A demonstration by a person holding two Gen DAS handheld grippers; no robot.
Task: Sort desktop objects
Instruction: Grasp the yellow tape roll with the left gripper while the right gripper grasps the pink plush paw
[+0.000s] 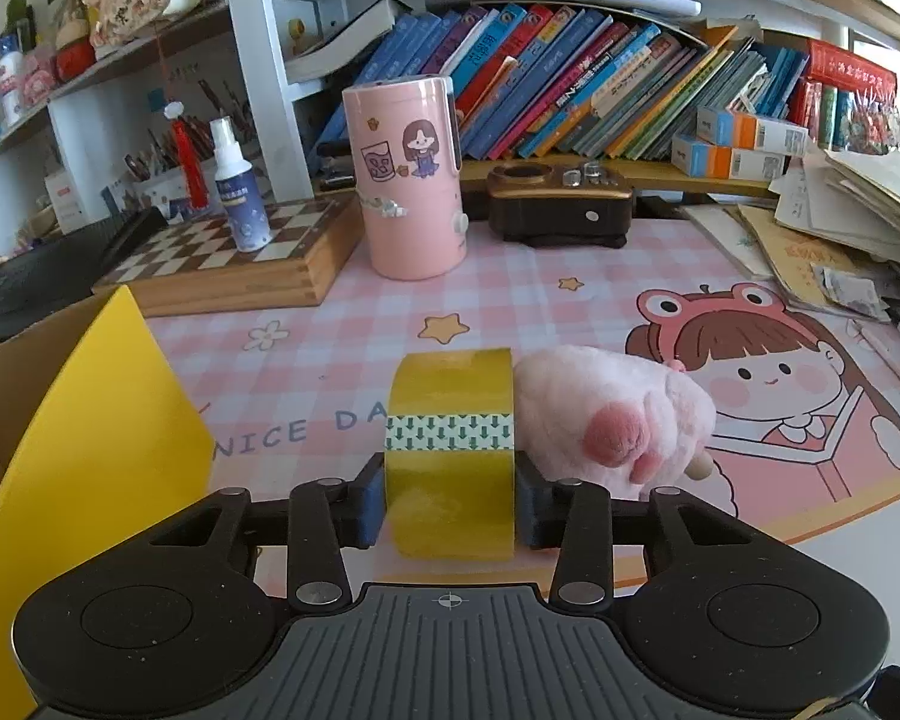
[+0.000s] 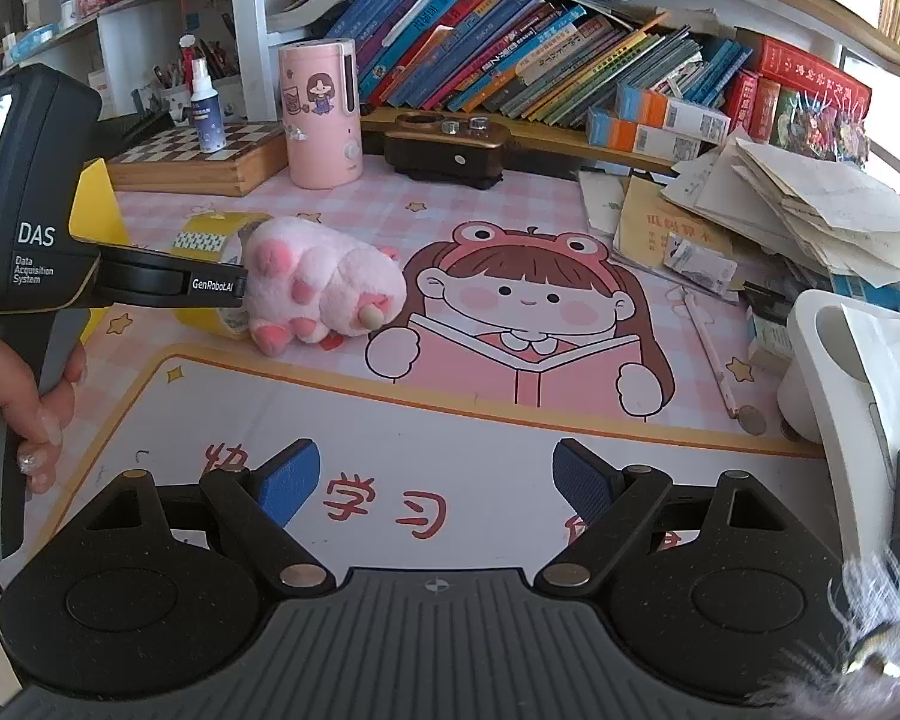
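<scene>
Left claw [image 1: 450, 495] clamped on the yellow tape roll [image 1: 450, 420]; pickup step in hand.

The roll stands on edge on the desk [image 1: 330, 348], touching the plush paw [image 1: 612, 408] (snag risk). Judged next: lift clear, carry toward the yellow-flapped carton [image 1: 90, 420] alongside. Right claw [image 2: 438, 483] hangs released, empty. Pink checked mat; crowded bookshelf [image 1: 570, 78] behind.

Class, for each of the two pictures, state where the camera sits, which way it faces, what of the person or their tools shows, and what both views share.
Left wrist: sits on the left gripper, faces the bookshelf across the desk mat; its pads flank the yellow tape roll.
Right wrist: sits on the right gripper, jaws open over the mat; a hand holding the left gripper appears at left.
Shared: tape roll, plush paw, pink canister, chessboard.
</scene>
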